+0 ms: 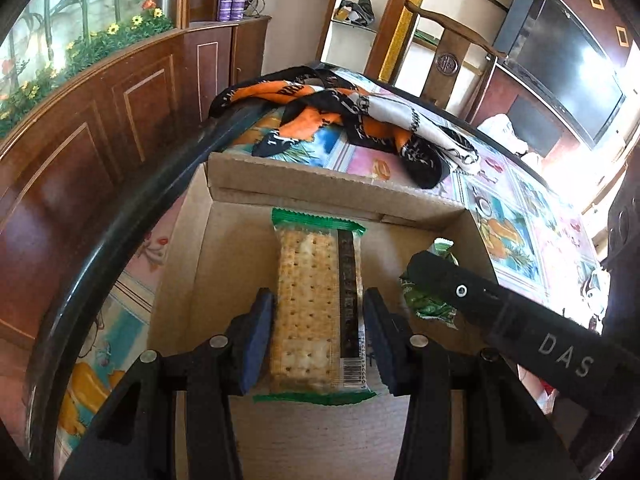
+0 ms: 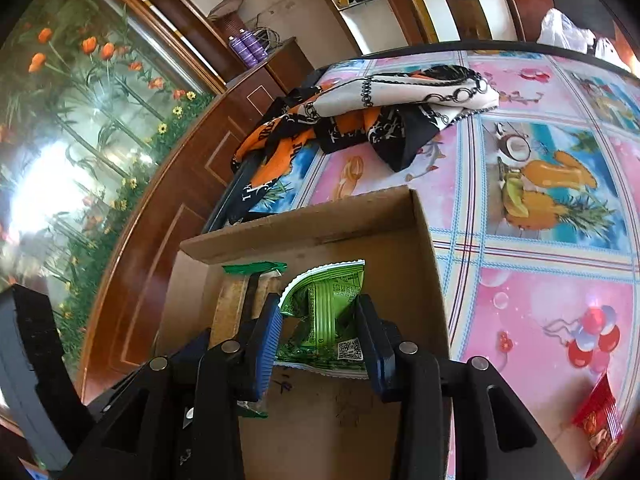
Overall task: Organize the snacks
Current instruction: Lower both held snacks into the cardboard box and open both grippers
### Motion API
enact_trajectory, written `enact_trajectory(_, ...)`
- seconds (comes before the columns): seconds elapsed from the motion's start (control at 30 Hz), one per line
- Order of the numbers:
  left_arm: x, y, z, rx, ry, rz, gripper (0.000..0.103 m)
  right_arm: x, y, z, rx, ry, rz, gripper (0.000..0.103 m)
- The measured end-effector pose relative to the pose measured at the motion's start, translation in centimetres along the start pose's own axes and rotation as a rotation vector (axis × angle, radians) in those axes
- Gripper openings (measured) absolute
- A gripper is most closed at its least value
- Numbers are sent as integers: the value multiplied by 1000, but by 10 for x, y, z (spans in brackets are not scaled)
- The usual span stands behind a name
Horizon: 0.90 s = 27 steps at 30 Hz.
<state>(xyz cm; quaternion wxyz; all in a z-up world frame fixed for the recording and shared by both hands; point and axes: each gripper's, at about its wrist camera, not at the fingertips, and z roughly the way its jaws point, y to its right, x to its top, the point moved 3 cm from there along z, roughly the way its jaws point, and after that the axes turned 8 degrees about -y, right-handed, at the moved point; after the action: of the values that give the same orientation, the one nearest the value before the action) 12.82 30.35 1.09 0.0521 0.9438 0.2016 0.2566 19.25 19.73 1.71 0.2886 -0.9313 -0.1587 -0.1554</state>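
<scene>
A clear pack of crackers (image 1: 308,300) with green ends lies lengthwise inside an open cardboard box (image 1: 320,184). My left gripper (image 1: 319,298) is shut on it, its blue pads against both long sides. To its right, a crumpled green snack packet (image 2: 324,312) sits between the pads of my right gripper (image 2: 319,304), which is shut on it low over the box (image 2: 424,264) floor. In the left wrist view one black finger of the right gripper (image 1: 480,304) covers part of the green packet (image 1: 426,306). The cracker pack (image 2: 232,304) shows at the left in the right wrist view.
The box stands near the table's left edge on a pink and blue fruit-print cloth (image 2: 540,240). An orange, black and white scarf (image 2: 380,112) lies bunched just beyond the box. A red snack packet (image 2: 598,424) lies on the cloth at the right. A wooden cabinet (image 1: 100,120) runs along the left.
</scene>
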Motion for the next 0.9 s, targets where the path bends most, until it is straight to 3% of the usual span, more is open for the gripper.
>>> enact_trajectory(0.43, 1, 2, -8, -1, 42, 3, 46, -6, 3, -12, 22, 8, 6, 44)
enact_trajectory(0.57, 2, 5, -19, 2, 97, 11, 54, -16, 1, -33, 23, 47, -17, 44)
enact_trajectory(0.9, -8, 24, -35, 23, 176, 88, 64, -82, 12, -95, 53, 147, -59, 55)
